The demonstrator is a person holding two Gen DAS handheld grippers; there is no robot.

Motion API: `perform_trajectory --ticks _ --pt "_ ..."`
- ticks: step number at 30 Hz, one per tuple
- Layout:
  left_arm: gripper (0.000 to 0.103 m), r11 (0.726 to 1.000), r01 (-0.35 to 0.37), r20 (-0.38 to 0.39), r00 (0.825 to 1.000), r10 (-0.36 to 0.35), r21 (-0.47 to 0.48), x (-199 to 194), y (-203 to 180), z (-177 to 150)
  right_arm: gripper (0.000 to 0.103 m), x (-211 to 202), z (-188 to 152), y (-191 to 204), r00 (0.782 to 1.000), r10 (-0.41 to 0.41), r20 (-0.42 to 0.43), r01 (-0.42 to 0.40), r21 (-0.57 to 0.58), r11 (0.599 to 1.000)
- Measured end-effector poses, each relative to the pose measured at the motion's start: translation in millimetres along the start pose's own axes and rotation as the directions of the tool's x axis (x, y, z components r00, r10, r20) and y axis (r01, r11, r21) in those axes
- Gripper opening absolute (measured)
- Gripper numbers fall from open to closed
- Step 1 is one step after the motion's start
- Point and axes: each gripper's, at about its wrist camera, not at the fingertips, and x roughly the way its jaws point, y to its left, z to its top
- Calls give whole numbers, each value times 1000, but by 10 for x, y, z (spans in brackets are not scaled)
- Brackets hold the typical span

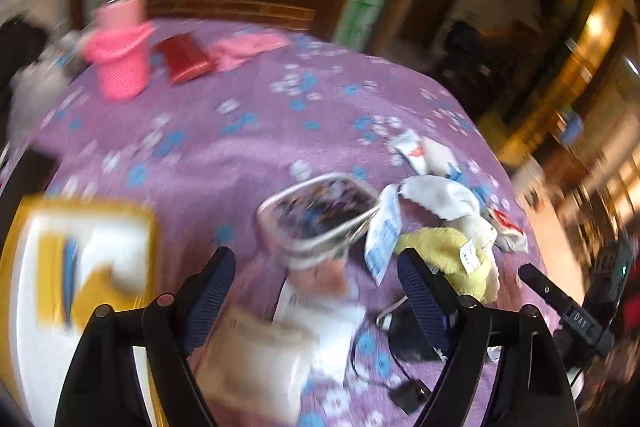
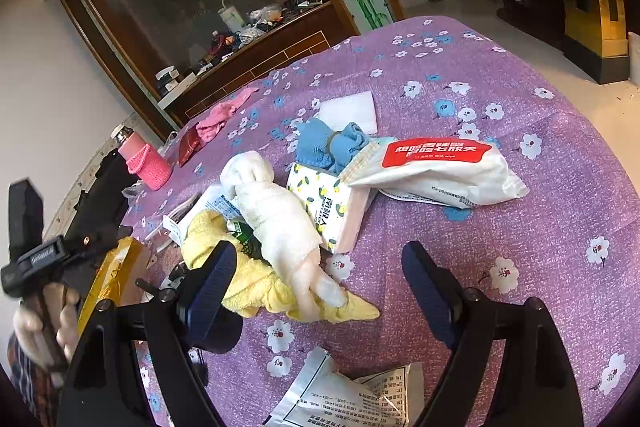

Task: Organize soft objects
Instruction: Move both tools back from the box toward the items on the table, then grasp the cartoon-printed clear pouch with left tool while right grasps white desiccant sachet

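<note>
In the right wrist view a rolled white towel (image 2: pixel 276 215) lies across a crumpled yellow towel (image 2: pixel 248 283) on the purple flowered bedspread (image 2: pixel 500 99). My right gripper (image 2: pixel 320 287) is open just above them. The towels' near ends lie between its fingers, and the pads press on nothing. Two blue cloths (image 2: pixel 332 143) and a folded white cloth (image 2: pixel 352 111) lie behind. The left wrist view is blurred. There my left gripper (image 1: pixel 316 291) is open over a clear plastic container (image 1: pixel 320 215) and paper packets. The yellow towel (image 1: pixel 448 255) and white towel (image 1: pixel 440 199) lie to its right.
A lemon-print tissue pack (image 2: pixel 328 203) and a wet-wipe pack (image 2: pixel 436 167) lie by the towels. A pink mesh basket (image 1: pixel 120 63), a red pouch (image 1: pixel 186 59) and a pink cloth (image 1: pixel 244 47) sit at the far side. A yellow-and-white box (image 1: pixel 80 267) is near left. A hand (image 2: pixel 44 323) shows at the left edge.
</note>
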Motion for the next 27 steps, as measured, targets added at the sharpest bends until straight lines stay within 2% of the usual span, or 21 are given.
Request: perform_trajectory --ticks 4,8,17,23,27 --pt "88 993 53 -56 997 -47 108 273 7 170 84 29 -8 -6 1000 -7 -10 7 3 1000" --pt "88 981 89 -107 992 -72 174 512 55 299 84 93 -8 -18 999 -16 -31 16 10 1000" --pt "88 962 147 -194 976 -103 231 943 10 357 83 216 -29 -1 997 -39 -68 38 -10 999" --pt "85 962 67 -164 986 -23 266 877 -126 241 83 247 -39 -12 996 -48 -79 48 -9 999" --pt "85 970 44 -110 994 -17 241 690 -158 209 83 222 -35 -34 996 -53 -69 53 -3 999"
